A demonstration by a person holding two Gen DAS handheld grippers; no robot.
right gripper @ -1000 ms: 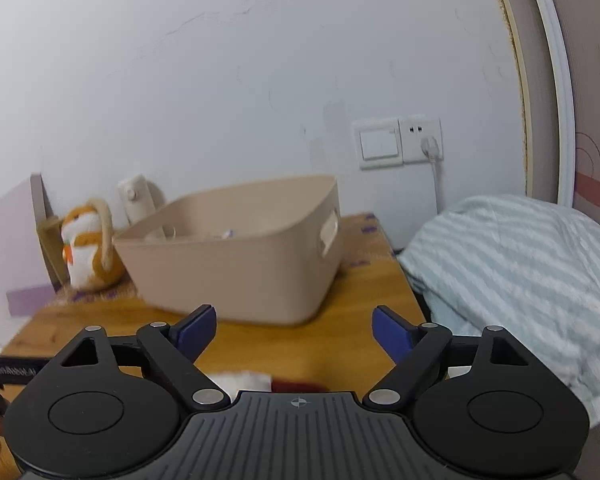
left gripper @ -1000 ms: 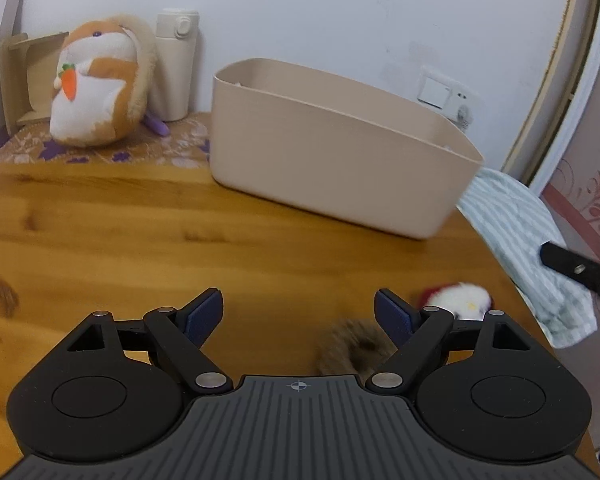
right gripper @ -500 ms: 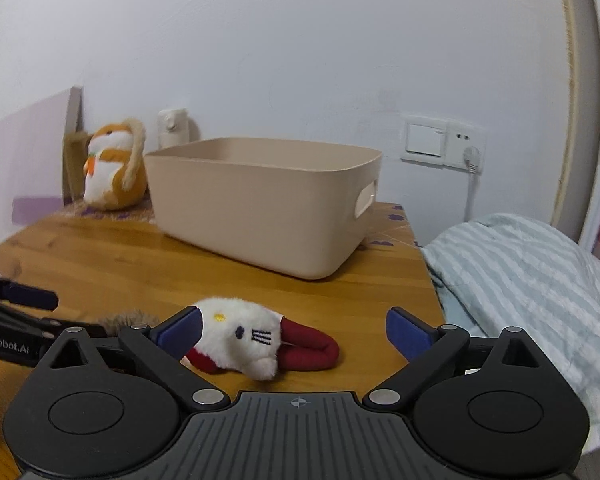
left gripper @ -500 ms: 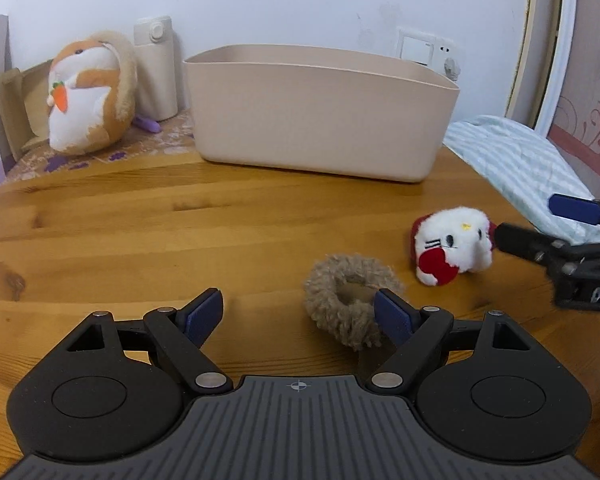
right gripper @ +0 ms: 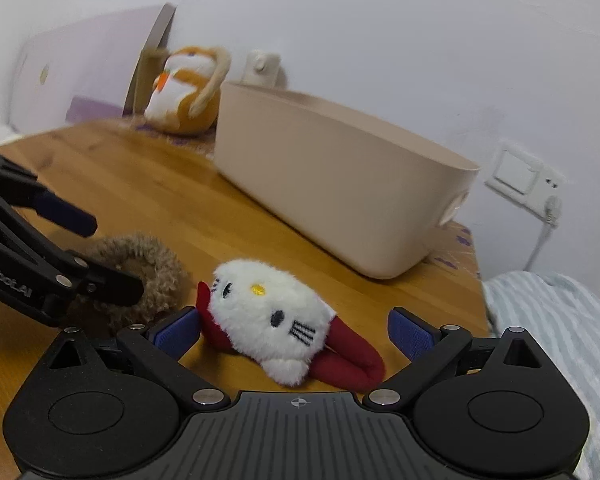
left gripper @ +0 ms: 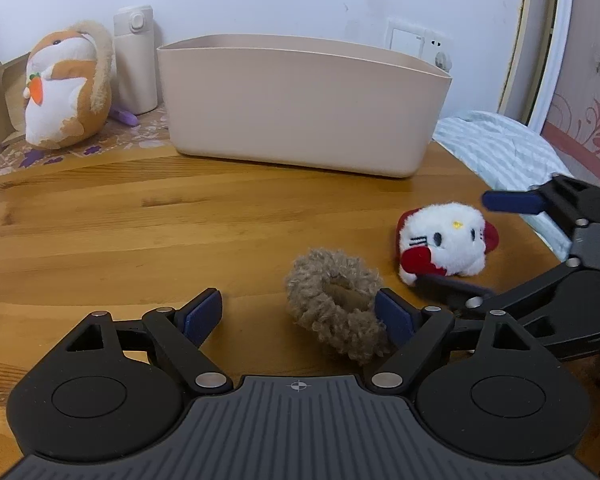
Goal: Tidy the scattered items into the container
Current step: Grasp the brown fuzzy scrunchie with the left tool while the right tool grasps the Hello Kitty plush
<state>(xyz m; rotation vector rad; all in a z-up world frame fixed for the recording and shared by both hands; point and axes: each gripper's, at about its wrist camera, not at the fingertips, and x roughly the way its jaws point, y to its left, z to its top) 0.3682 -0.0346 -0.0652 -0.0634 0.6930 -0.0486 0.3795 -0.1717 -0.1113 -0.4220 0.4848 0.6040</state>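
A brown fuzzy ring (left gripper: 332,304) lies on the wooden table (left gripper: 140,220), between the fingers of my left gripper (left gripper: 298,314) and close to the right finger. That gripper is open, its pads not pressing. A white cat plush with red parts (right gripper: 272,312) lies between the wide-open fingers of my right gripper (right gripper: 296,332), near the left pad. In the left wrist view the same plush (left gripper: 444,240) sits to the right of the ring, with the right gripper's fingers (left gripper: 508,202) on both sides of it. The beige bin (left gripper: 300,108) stands behind both items.
An orange and white hamster plush (left gripper: 68,88) and a cream bottle (left gripper: 136,64) stand at the back left on a flowered mat. A striped cloth (left gripper: 496,148) lies past the table's right edge. A wall socket (left gripper: 420,44) is behind the bin.
Both grippers have come down toward the table. The ring now sits between the left fingers and the cat plush between the right ones. The right gripper rolled and its jaws widened.
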